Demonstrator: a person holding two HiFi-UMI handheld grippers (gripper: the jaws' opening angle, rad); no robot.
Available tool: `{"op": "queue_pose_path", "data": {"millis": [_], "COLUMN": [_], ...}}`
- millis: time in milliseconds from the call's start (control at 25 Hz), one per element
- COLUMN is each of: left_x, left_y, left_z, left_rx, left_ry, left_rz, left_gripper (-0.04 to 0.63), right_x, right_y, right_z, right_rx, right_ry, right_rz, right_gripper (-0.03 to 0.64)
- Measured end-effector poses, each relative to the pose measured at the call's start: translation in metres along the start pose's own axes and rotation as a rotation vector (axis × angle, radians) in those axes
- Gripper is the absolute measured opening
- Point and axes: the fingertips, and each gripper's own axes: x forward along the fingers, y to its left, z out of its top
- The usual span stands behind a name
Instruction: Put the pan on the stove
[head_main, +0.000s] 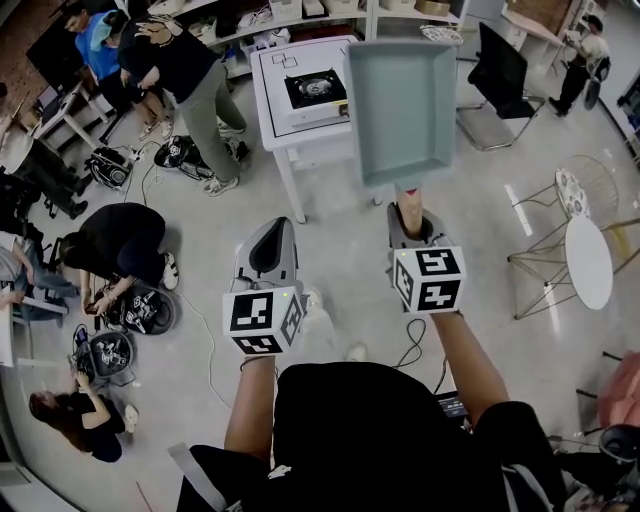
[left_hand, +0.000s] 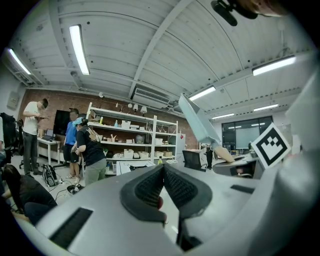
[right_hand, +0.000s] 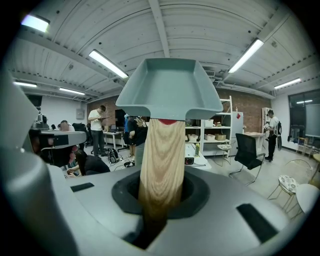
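A grey-green rectangular pan (head_main: 402, 105) with a wooden handle (right_hand: 161, 160) is held up in the air, tilted upward in front of me. My right gripper (head_main: 410, 222) is shut on that handle, and the pan (right_hand: 167, 90) fills the top of the right gripper view. The black single-burner stove (head_main: 315, 89) sits on a white table (head_main: 272, 112) farther ahead, left of the pan. My left gripper (head_main: 268, 245) hovers beside the right one, its jaws (left_hand: 162, 187) closed together with nothing between them. The pan (left_hand: 200, 122) shows edge-on in the left gripper view.
Several people stand or crouch on the floor at the left, with bags and cables (head_main: 140, 310) around them. A black office chair (head_main: 500, 75) stands right of the white table. A round white side table (head_main: 588, 260) and a wire chair (head_main: 585, 185) stand at the right. Shelves line the far wall.
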Motion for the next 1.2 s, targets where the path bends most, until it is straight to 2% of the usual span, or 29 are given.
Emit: {"op": "queue_pose_path", "data": {"millis": [520, 1200], "left_x": [0.069, 0.195], "left_y": [0.038, 0.1], "left_z": [0.003, 0.026], "left_rx": [-0.008, -0.018], "left_ry": [0.003, 0.031], "left_rz": [-0.017, -0.042], "left_gripper": [0.011, 0.01], "right_x": [0.069, 0.197], "right_y": [-0.011, -0.036], "right_z": [0.02, 0.065], "right_rx": [-0.002, 0.013], "right_ry": [-0.002, 0.029], "right_rz": [-0.015, -0.026], "right_gripper": [0.031, 0.031]}}
